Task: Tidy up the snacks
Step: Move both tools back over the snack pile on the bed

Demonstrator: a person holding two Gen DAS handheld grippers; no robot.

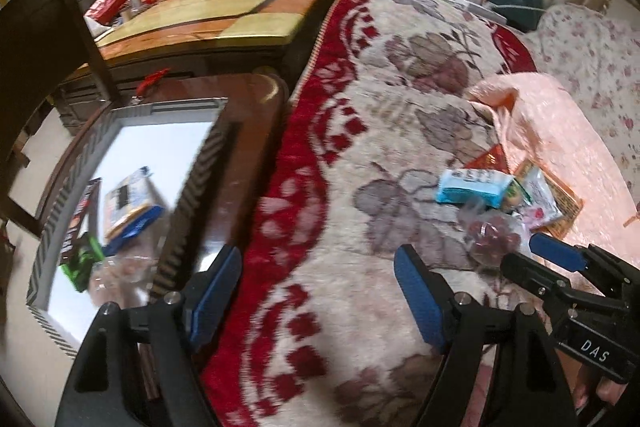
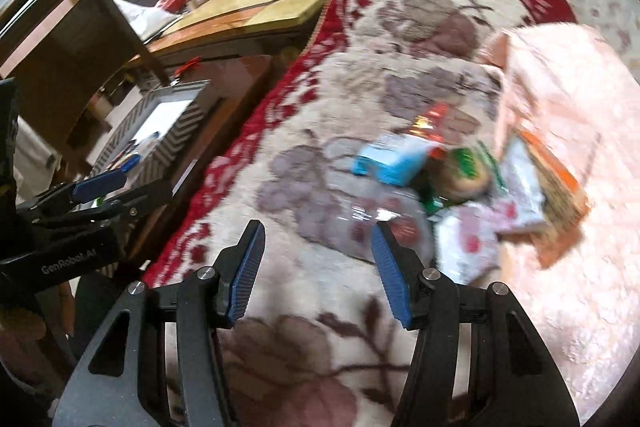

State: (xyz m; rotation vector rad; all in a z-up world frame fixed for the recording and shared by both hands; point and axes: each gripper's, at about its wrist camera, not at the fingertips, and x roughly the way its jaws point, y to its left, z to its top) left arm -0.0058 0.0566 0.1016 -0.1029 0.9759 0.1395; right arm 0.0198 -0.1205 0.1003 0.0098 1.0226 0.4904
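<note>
Fleecy cream-and-red floral blanket point(image 1: 360, 131) covers the bed, and a heap of snack packets point(image 2: 460, 179) lies on it where it meets a pink quilt point(image 2: 560, 107). In that heap a light blue packet point(image 1: 474, 187) sits at the near-left edge, with a green-printed pack point(image 2: 464, 171) just beside it, a clear bag of reddish pieces point(image 1: 492, 233) in front, and white and orange wrappers point(image 2: 536, 187) to the far right; motion blur hides any print. The right hand-held gripper point(image 2: 318, 267) hangs above the blanket with its blue-padded jaws spread wide and nothing between them, the right pad tip close to the clear bag, though contact cannot be judged. The left hand-held gripper point(image 1: 318, 303) is also spread wide and empty, poised over the blanket's red border by the edge of the bed. Left of the bed, on a dark wooden bench point(image 1: 256, 147), stands a grey chevron-patterned box point(image 1: 200, 183) with a white inside; it holds a blue-and-white packet point(image 1: 130, 205), a dark packet point(image 1: 82, 223), a green one point(image 1: 82, 263) and a clear bag point(image 1: 120, 275).
</note>
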